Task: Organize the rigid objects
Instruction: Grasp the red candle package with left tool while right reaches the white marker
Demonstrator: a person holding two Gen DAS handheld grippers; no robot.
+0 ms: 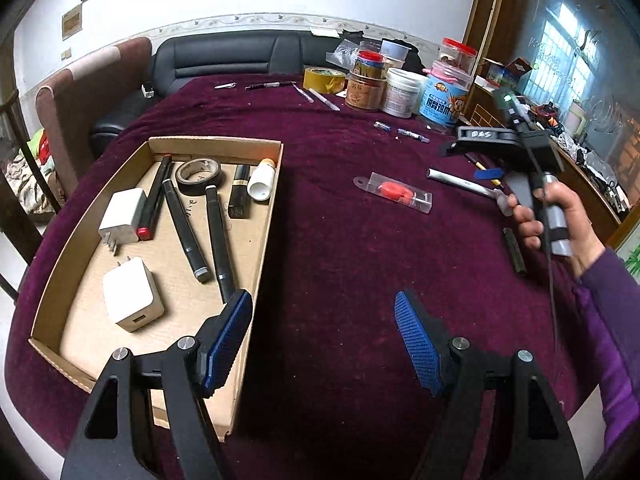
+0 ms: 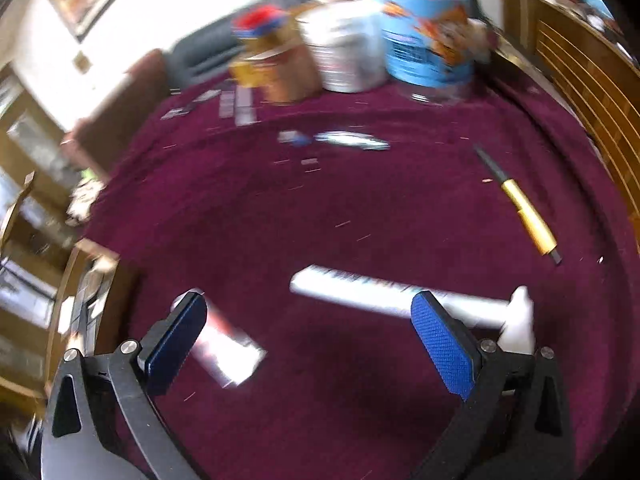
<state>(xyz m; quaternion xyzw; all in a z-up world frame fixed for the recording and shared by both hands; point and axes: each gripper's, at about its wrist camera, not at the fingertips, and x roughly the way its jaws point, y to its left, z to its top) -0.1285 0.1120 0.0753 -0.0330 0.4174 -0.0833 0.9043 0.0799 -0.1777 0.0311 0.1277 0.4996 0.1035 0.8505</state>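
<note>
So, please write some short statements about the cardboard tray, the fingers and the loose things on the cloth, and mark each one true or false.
1. Two white chargers lie in the cardboard tray. True.
2. The left gripper is shut on a black marker. False: its fingers stand apart with nothing between them.
3. The roll of dark tape lies inside the tray. True.
4. The clear packet with the red part is in the tray. False: it lies on the purple cloth, to the right of the tray.
5. The right gripper holds the yellow pen. False: its fingers are open and the pen lies apart on the cloth.
</note>
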